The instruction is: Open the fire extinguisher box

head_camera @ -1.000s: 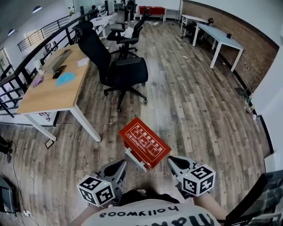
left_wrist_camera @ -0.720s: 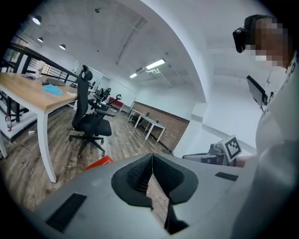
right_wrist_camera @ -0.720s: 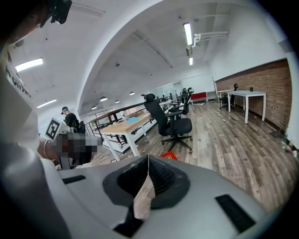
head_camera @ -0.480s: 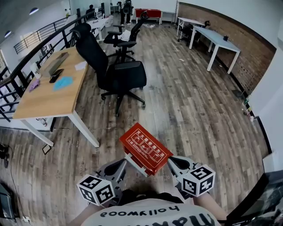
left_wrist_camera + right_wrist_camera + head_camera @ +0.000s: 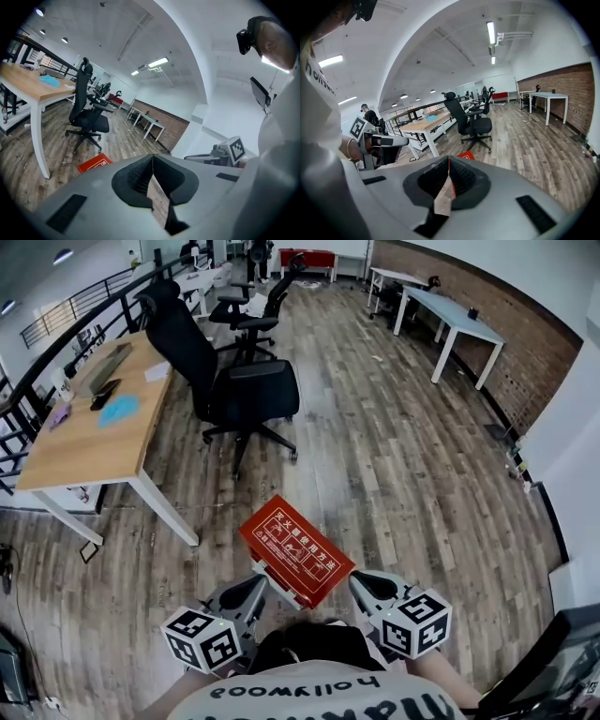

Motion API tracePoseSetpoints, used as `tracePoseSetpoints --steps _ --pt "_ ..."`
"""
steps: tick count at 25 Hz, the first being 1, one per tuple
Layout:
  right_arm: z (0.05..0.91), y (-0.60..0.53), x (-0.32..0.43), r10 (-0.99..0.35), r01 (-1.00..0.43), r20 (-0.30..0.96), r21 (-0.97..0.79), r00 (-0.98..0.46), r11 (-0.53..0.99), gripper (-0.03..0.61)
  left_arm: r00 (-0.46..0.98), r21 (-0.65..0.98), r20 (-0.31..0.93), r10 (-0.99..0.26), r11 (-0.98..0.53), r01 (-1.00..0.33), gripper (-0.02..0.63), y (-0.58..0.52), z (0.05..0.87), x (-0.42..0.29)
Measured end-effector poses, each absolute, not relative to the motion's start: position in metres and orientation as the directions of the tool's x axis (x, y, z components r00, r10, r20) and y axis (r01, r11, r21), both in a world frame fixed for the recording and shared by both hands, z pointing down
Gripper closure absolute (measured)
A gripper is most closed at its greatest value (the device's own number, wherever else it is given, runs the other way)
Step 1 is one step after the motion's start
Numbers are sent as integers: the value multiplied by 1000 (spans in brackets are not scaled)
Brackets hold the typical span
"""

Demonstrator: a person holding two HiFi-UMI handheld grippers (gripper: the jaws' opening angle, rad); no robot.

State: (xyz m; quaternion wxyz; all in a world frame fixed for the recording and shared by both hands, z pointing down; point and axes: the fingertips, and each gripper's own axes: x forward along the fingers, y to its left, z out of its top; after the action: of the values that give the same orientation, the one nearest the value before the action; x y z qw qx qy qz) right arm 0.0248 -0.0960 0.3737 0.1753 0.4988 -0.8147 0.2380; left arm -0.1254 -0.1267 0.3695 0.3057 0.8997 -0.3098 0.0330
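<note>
A red fire extinguisher box [image 5: 295,549] lies flat on the wooden floor with its printed lid up and closed. It also shows small in the left gripper view as the red box [image 5: 95,163], and just past the jaws in the right gripper view as the red box [image 5: 466,155]. My left gripper [image 5: 255,585] hovers at the box's near left corner, jaws shut and empty. My right gripper [image 5: 364,582] hovers at its near right corner, also shut with nothing held. Neither touches the box.
A wooden desk [image 5: 94,442] stands at the left with a black office chair [image 5: 234,381] beside it. White tables [image 5: 459,320] line the brick wall at the far right. A black railing [image 5: 66,324] runs behind the desk.
The head view has shifted: desk and chair sit further left and the box slightly left. Both grippers have edged forward with the person and stay shut.
</note>
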Motion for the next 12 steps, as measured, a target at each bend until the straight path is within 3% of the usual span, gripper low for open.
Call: tracePoseSetpoints --steps 12 --pt "378 -126 82 -647 -844 560 -207 -517 495 569 721 549 263 -642 -515 -659 606 -141 377 -76"
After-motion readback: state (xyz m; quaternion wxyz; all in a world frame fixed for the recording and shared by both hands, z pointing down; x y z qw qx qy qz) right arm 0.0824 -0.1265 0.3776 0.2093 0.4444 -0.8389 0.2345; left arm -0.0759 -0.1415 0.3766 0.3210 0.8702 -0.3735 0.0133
